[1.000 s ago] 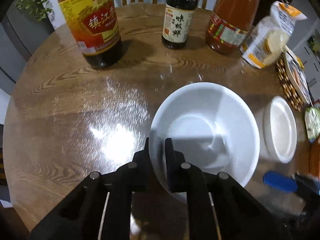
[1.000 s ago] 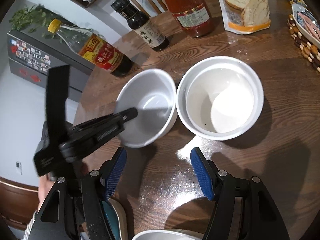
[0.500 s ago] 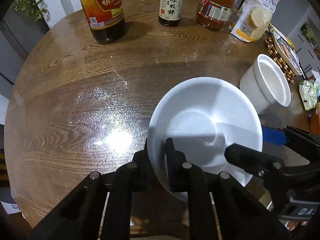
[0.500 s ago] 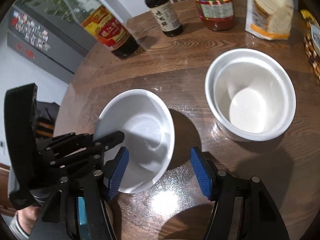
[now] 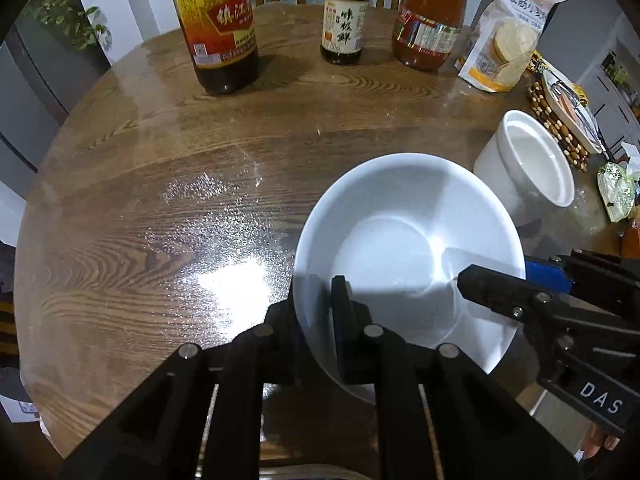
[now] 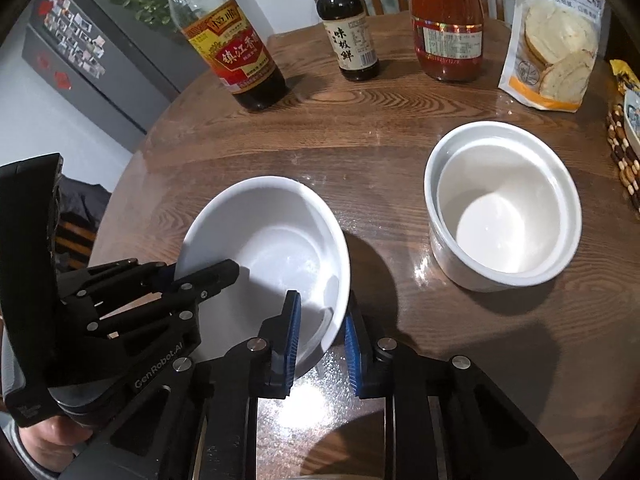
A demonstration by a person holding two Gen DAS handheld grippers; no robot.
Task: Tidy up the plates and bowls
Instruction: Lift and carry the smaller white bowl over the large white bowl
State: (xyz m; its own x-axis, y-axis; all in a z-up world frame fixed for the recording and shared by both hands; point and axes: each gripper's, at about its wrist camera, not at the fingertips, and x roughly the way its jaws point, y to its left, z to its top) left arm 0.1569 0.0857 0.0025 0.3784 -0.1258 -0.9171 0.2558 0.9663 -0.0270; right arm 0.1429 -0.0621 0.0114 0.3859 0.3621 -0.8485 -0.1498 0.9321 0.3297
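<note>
A white bowl (image 5: 404, 240) is held just above the round wooden table. My left gripper (image 5: 314, 304) is shut on its near rim, one finger inside and one outside. In the right wrist view the same bowl (image 6: 272, 248) is at centre left, with my right gripper (image 6: 320, 320) closed on its right rim between the blue pads (image 6: 294, 316). The left gripper (image 6: 192, 280) shows there clamped on the bowl's left rim. A taller white straight-walled bowl (image 6: 504, 208) stands on the table to the right, also in the left wrist view (image 5: 528, 156).
At the table's far side stand a vinegar bottle (image 5: 216, 24), a small dark sauce bottle (image 5: 344, 16), a red sauce bottle (image 5: 428, 20) and a bag of buns (image 5: 504, 36). A beaded mat with a dish (image 5: 560, 120) lies at the right edge.
The right gripper has moved in and closed its blue pads on the bowl's right rim; half a second ago it was open beside the bowl. The left gripper keeps its hold.
</note>
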